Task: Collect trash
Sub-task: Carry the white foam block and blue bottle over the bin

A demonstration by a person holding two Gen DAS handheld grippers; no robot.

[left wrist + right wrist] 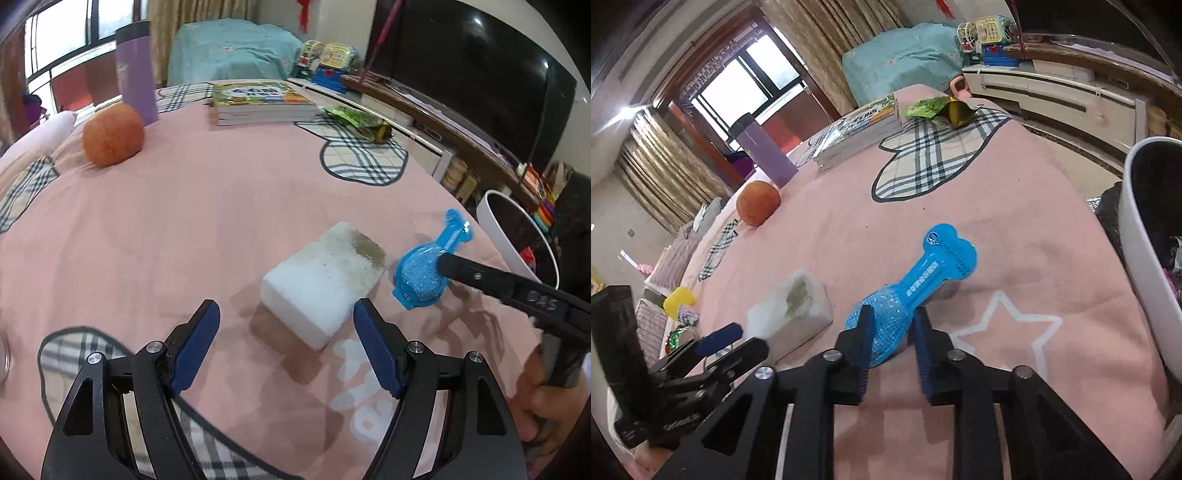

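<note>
Left gripper (pixel 286 321): jaws spread wide above the pink blanket (pixel 192 206), nothing between them, the white foam block (pixel 323 278) just ahead.
Right gripper (pixel 892 325): clamped on the round end of the blue plastic packet (pixel 916 288), which lies on the blanket with its bone-shaped end pointing away.
Foam block: beside the blue packet, stained grey at one corner.
White bin (pixel 1145 266): at the blanket's right edge, near the packet.
Far side: green wrapper (pixel 356 120) beside stacked books (pixel 258 101); an orange (pixel 112 133); a purple tumbler (pixel 136 74).
</note>
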